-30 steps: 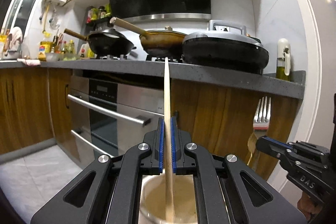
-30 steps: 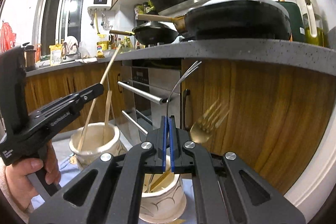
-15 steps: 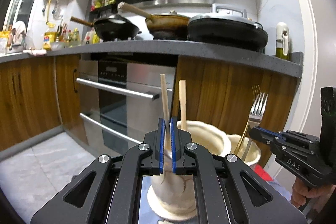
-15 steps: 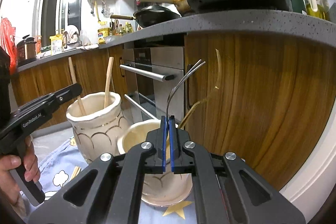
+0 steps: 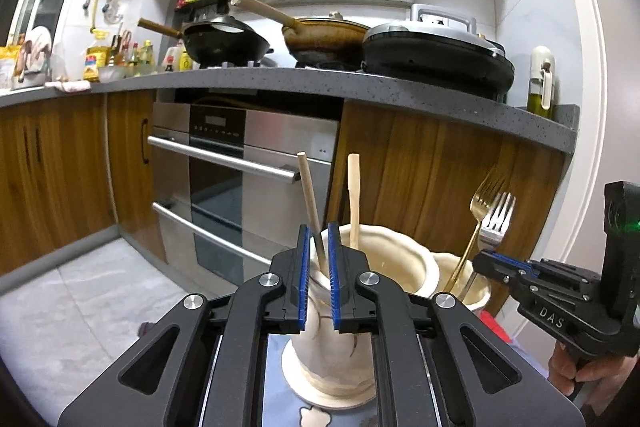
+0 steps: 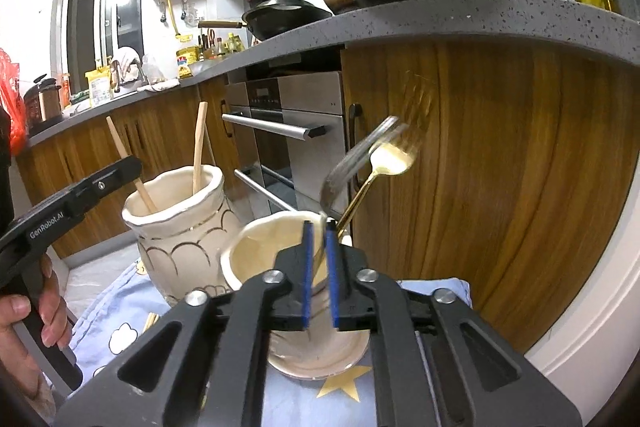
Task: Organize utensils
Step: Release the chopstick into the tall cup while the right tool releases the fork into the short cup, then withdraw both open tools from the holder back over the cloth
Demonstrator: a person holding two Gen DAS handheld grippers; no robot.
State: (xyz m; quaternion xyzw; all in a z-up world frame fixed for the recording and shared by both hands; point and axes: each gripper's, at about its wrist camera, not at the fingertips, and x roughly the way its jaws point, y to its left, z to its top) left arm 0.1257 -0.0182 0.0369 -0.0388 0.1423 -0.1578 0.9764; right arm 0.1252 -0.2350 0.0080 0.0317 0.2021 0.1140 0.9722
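The left gripper (image 5: 318,267) has just opened around a round wooden stick (image 5: 309,199) in the bumpy cream pot (image 5: 384,267). The right gripper (image 6: 319,267) has just opened around a shiny silver fork (image 6: 352,163), low in the frame.

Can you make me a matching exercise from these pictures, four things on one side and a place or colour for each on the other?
Things:
1. wooden stick
2. gold fork
3. black wok
4. oil bottle

Descriptions:
A. on the stove
B. leaning in the shorter jar
C. right end of the counter
D. standing in the taller jar

Pairs: 1-D, 2-B, 3-A, 4-C
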